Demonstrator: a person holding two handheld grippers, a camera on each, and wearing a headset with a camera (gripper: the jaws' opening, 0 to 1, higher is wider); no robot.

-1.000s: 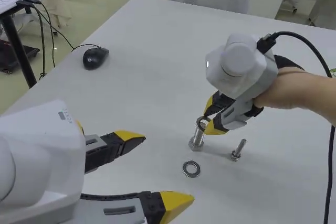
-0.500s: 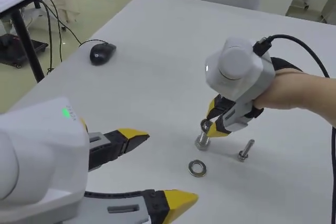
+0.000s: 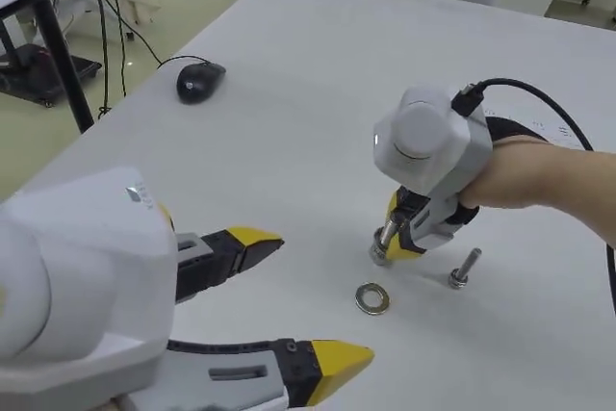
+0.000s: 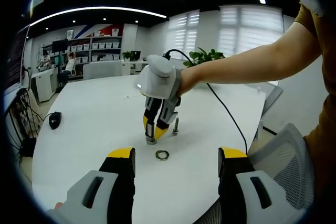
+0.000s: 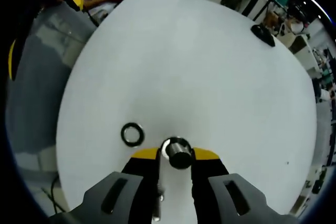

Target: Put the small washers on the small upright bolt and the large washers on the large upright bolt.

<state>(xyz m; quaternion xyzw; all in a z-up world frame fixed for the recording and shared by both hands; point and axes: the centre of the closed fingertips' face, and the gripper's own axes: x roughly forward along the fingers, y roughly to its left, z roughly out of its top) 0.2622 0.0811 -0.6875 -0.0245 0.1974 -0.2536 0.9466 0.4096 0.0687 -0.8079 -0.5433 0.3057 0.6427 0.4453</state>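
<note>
We cannot make out much of the large bolt (image 3: pixel 377 255) in the head view, because the right gripper (image 3: pixel 402 244) stands over it and hides all but its foot. Whether a washer sits on it we cannot tell.

The right gripper view gives what the head view lacks. There the bolt's round top stands between the two yellow-tipped jaws, which lie close on either side. Whether they press on it or hold anything, we cannot tell. A thin metal sliver along one jaw is too blurred to name.

One washer (image 3: pixel 372 297) lies flat on the white table (image 3: pixel 318 93), at about 6 o'clock of the large bolt and apart from it. The small bolt (image 3: pixel 465 269) stands upright at about 3 o'clock of the large one, its base too small to read.

The hand (image 3: pixel 520 175) comes in from 3 o'clock and points the right gripper steeply down. The left gripper (image 3: pixel 308 300), cut off at the lower left, hangs above the table with its jaws spread wide, released. A mouse (image 3: pixel 200 81) lies off at 10 o'clock.
</note>
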